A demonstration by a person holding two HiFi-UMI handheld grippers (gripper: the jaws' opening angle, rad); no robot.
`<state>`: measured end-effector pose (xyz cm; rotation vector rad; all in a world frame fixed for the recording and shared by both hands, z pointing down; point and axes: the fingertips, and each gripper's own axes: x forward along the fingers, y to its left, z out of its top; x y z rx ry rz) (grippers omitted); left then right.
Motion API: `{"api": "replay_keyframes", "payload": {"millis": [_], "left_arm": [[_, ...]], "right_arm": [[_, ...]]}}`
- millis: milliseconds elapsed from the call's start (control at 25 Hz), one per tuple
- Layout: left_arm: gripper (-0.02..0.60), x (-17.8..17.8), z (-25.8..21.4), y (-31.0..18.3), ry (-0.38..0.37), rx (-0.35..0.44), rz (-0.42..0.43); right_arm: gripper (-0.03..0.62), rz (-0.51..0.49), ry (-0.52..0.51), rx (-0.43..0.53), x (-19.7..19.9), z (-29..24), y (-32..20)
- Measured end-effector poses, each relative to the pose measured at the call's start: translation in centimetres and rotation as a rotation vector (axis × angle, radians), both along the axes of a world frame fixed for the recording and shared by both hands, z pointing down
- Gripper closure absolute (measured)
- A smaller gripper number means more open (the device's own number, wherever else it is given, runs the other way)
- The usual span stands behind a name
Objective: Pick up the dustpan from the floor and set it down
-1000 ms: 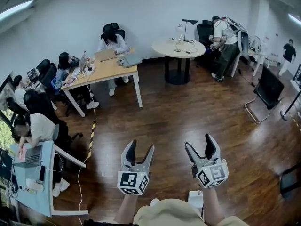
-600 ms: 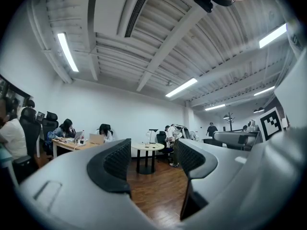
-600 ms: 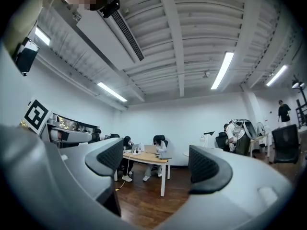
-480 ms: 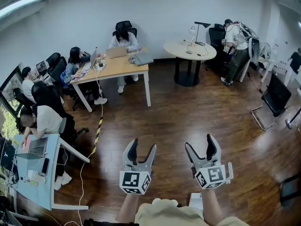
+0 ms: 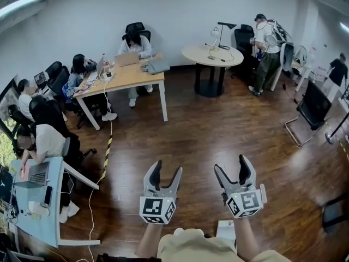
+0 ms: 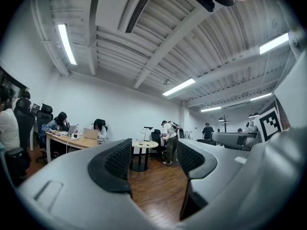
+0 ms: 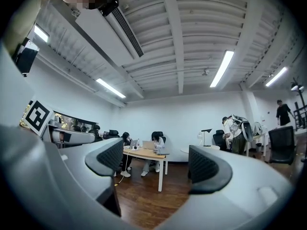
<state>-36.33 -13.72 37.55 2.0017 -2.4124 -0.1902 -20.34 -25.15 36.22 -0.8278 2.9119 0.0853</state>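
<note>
No dustpan shows in any view. In the head view both grippers are held side by side over the dark wooden floor (image 5: 218,130), pointing level into the room. My left gripper (image 5: 165,173) is open with nothing between its black pads. My right gripper (image 5: 232,168) is open too, and empty. The left gripper view looks through the open left gripper (image 6: 153,159) at the floor and a round table. The right gripper view looks through the open right gripper (image 7: 156,164) toward a wooden desk.
A wooden desk (image 5: 122,81) with seated people stands at the far left, and a blue desk (image 5: 52,212) is near left. A round table (image 5: 212,56) stands at the back with a person (image 5: 267,48) beside it. A black chair (image 5: 311,108) and an unclear dark object (image 5: 334,212) are on the right.
The head view has swung slightly back and forth. Both grippers stay in nearly the same place, still open and empty. The person by the round table has shifted.
</note>
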Motion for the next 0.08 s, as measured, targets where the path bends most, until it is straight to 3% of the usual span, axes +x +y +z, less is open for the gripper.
{"api": "replay_keyframes", "payload": {"millis": [80], "left_arm": [[0.310,0.33,0.39,-0.26,0.004,-0.010,0.012]], "right_arm": [[0.184,0.003,0.004,-0.008,0.27,0.31,-0.03]]}}
